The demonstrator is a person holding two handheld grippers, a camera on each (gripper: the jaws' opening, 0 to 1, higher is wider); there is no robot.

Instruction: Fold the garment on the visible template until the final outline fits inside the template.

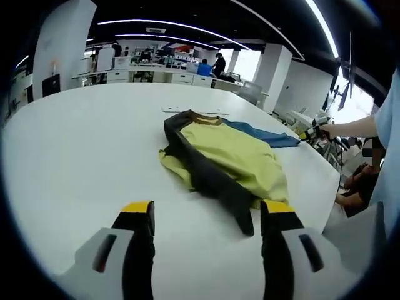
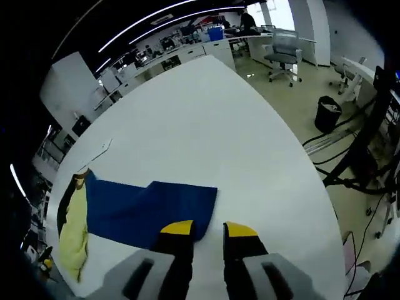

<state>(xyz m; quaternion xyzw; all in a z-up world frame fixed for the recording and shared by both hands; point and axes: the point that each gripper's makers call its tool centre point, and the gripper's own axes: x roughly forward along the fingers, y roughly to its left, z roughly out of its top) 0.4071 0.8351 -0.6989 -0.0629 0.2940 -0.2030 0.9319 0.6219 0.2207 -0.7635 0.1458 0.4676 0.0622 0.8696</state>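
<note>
The garment (image 1: pixel 234 156) lies crumpled on the white table (image 1: pixel 94 144): a yellow body, a black sleeve (image 1: pixel 215 181) stretching toward me, and a brown collar at the far end. My left gripper (image 1: pixel 207 212) hovers open just short of the black sleeve's cuff, nothing between its yellow-tipped fingers (image 1: pixel 139 209). A blue sleeve (image 1: pixel 265 135) runs out to the right, where the right gripper (image 1: pixel 312 133) meets its end. In the right gripper view the blue sleeve (image 2: pixel 144 209) lies spread flat, and my right gripper (image 2: pixel 209 230) has its jaws nearly together at the cloth's near corner, apparently pinching it.
A thin pale strip (image 1: pixel 194 110) lies on the table beyond the collar. The table edge (image 2: pixel 294 162) curves close on the right, with a chair (image 2: pixel 284 47) and a bin (image 2: pixel 328 112) on the floor past it. A person's arm (image 1: pixel 353 128) reaches in. Desks and people stand far behind.
</note>
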